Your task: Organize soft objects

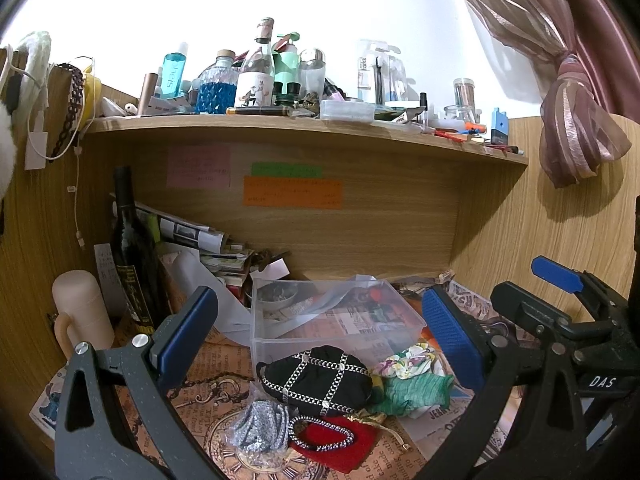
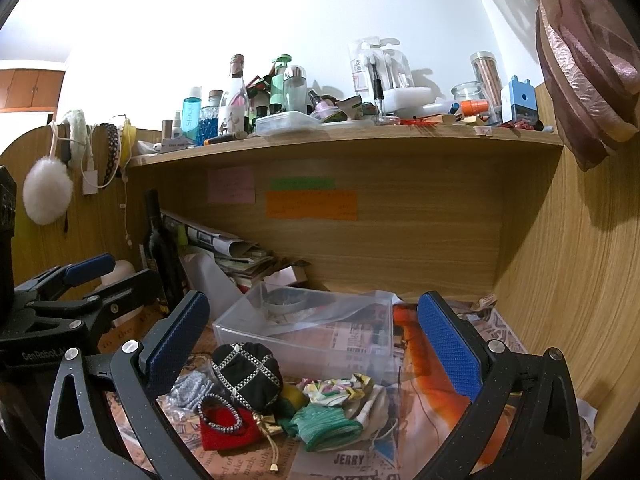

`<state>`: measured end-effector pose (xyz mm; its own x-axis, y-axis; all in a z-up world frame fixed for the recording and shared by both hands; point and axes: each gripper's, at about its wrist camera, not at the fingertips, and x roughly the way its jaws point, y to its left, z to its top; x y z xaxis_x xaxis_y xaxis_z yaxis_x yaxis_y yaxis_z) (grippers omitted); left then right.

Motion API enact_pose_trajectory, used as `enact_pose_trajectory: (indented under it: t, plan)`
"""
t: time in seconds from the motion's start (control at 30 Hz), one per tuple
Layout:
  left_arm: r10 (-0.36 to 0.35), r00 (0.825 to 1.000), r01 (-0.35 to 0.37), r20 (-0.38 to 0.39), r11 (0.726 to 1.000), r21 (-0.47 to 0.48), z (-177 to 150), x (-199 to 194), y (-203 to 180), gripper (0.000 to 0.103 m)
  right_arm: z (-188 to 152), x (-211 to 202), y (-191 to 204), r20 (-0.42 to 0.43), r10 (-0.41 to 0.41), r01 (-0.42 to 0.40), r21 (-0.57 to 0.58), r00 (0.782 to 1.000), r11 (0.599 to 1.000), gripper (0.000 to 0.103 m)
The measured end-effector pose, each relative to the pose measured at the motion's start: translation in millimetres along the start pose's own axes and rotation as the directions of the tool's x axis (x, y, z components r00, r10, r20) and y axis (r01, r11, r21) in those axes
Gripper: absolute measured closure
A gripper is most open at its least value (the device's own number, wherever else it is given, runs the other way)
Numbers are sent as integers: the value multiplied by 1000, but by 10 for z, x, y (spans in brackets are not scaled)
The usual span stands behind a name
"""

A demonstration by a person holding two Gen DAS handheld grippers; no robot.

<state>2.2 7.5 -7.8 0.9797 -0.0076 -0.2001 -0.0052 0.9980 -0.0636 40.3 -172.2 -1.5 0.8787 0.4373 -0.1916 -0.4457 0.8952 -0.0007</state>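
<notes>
A heap of soft things lies on the paper-covered desk before a clear plastic box [image 1: 416, 322] [image 2: 224, 330]. The heap holds a black pouch with silver chain pattern [image 1: 316, 376] [image 2: 246, 372], a red pouch [image 1: 340, 446] [image 2: 220, 432], a silver-grey scrunchie [image 1: 258, 426] [image 2: 186, 392], a green cloth [image 1: 416, 392] [image 2: 324, 426] and a floral scrunchie [image 1: 408, 360] [image 2: 336, 390]. My left gripper [image 1: 320, 328] is open above the heap, empty. My right gripper [image 2: 314, 344] is open above the heap, empty. The right gripper also shows in the left wrist view [image 1: 560, 308], and the left gripper in the right wrist view [image 2: 80, 280].
A dark wine bottle [image 1: 130, 256] [image 2: 160, 248] and a pale mug [image 1: 82, 310] stand at back left beside stacked papers [image 1: 192, 236]. A crowded shelf [image 1: 304, 130] [image 2: 344, 136] runs overhead. A wooden side wall [image 2: 560, 280] closes the right. A small bowl [image 1: 276, 296] sits in the box.
</notes>
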Motion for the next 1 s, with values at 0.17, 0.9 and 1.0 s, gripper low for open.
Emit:
enact_pose_trajectory:
  t: [0.17,0.9,1.0]
  plan:
    - [2,1000,-2,-1,1000,-3,-11,10,16,0,3,6,-6,0,1,-1,-1,1000,1000,0]
    - [-44,979,42,-200,999,-13,-358,442,92,0,-294,332,-368,-152,-33,46,78,988,996,0]
    - [-41,960,37,-275,999,-22,-525,638,115,0,-435,420,-509,-215,-41,63,97,976,993,0]
